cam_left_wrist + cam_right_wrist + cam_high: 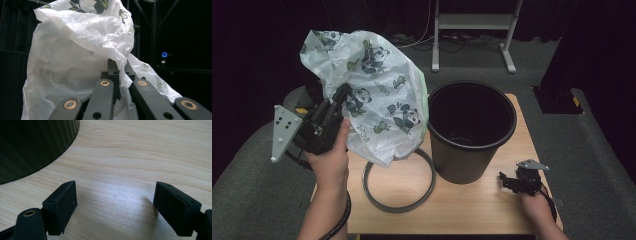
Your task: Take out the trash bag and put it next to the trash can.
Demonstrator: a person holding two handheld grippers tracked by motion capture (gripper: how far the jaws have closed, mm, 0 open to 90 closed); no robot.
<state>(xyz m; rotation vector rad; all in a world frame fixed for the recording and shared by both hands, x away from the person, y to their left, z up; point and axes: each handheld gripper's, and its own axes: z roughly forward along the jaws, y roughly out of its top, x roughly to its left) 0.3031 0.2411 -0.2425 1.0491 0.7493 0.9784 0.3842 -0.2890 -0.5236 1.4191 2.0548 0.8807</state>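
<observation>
A white plastic bag [372, 87] printed with pandas hangs in the air over the table's left side, billowed open. My left gripper [341, 95] is shut on the bag's edge; in the left gripper view the plastic [82, 55] is pinched between the closed jaws and spreads above them. A black ribbed bin [471, 130] stands upright and empty at the table's middle right. A grey ring [399, 182] lies flat on the wood in front of the bag. My right gripper [508, 181] rests low on the table just right of the bin, open, nothing between its fingers [61, 205].
The wooden table [472, 210] is small, with grey floor around it. A metal stand [472, 22] rises behind the table. The bin's ribbed wall [32, 145] is close to my right gripper's left side.
</observation>
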